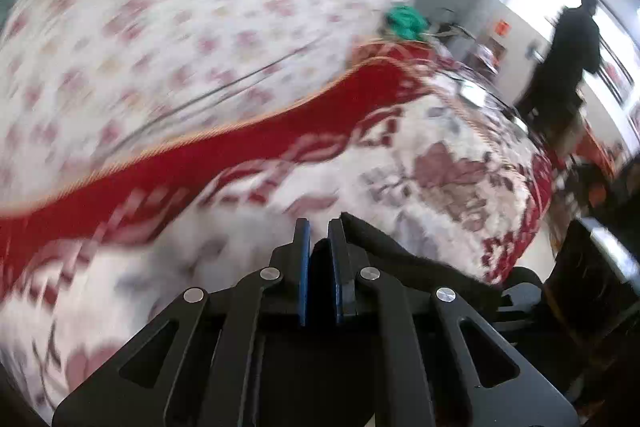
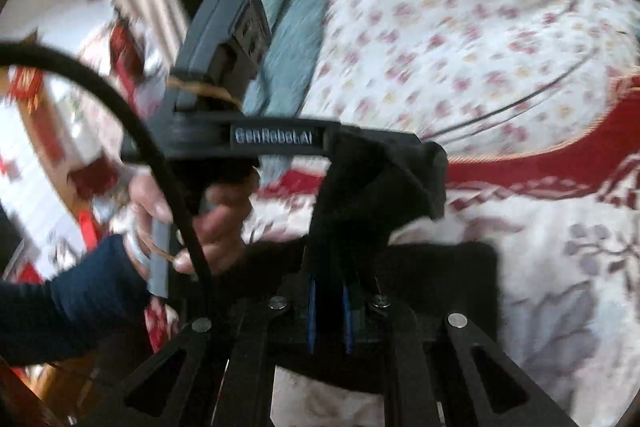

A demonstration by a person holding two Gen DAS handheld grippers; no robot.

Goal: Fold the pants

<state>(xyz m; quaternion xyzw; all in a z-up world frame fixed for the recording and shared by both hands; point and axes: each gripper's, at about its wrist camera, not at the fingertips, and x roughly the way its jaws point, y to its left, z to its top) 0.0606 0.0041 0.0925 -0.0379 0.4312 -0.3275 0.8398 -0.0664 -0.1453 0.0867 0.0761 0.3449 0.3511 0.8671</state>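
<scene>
A bed fills both views, covered by a white floral sheet (image 1: pixel 168 11) on the far side and a thick blanket (image 1: pixel 420 179) with a red border band and large grey-pink flowers on the near side. Both pictures are smeared by motion blur, so fine detail is uncertain.

The pants (image 2: pixel 360 195), black, are off the blanket and hang between the 2 tools. In the right wrist view the dark cloth rises from the right gripper (image 2: pixel 331 291) up to the tip of the left gripper (image 2: pixel 434 163), which crosses the frame sideways, gripped by the person's hand (image 2: pixel 208 223). So the stretch of fabric runs upward and ahead from the right gripper to the left one, and the 2 tools are close together.

The right gripper's blue-lined fingers are clamped on black cloth. In the left wrist view the left gripper (image 1: pixel 319 239) has its fingers nearly together with dark cloth (image 1: pixel 400 259) between them, trailing off to the right side.

Judging from this, the coming move turns on that short span: both grippers share one edge, the blanket lies below and ahead, and the fabric would need to be lowered there.
</scene>
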